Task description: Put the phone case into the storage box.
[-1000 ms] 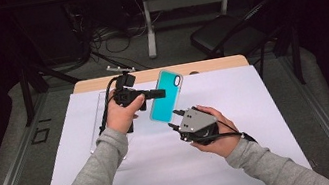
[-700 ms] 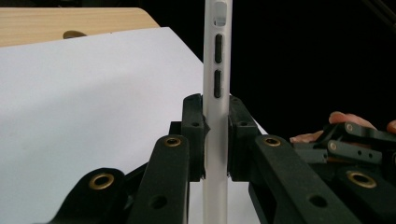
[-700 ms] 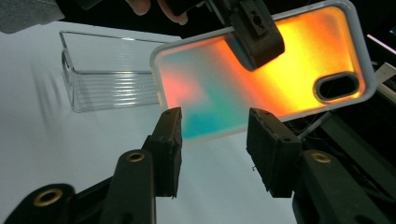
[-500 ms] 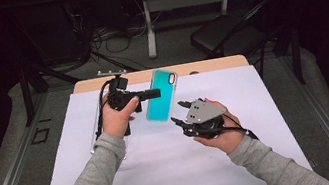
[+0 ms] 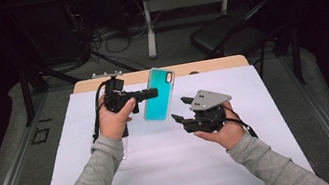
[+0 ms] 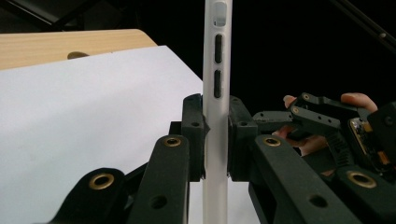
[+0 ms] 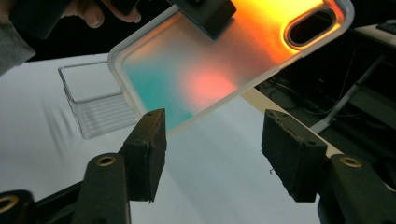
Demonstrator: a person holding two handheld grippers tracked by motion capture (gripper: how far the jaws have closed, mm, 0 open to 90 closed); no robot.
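A phone case (image 5: 159, 101), teal from above, hangs tilted over the table with its camera cut-out at the far end. My left gripper (image 5: 152, 93) is shut on its long edge, and the pads clamp the white rim (image 6: 215, 70) from both sides. In the right gripper view the case (image 7: 210, 65) glows orange to teal, just beyond my right gripper (image 7: 212, 140). That gripper (image 5: 180, 109) stands right of the case, open. Its jaws have just been opening and nothing is between them.
A white sheet (image 5: 164, 163) covers most of the wooden table (image 5: 218, 64). A clear plastic box (image 7: 95, 100) sits on the sheet under the left hand. A black chair (image 5: 224, 37) and cables lie on the floor beyond the table's far edge.
My right gripper has drawn away from the case's lower edge toward the right, and its jaws have spread wider. The left gripper, still holding the case, has shifted slightly left.
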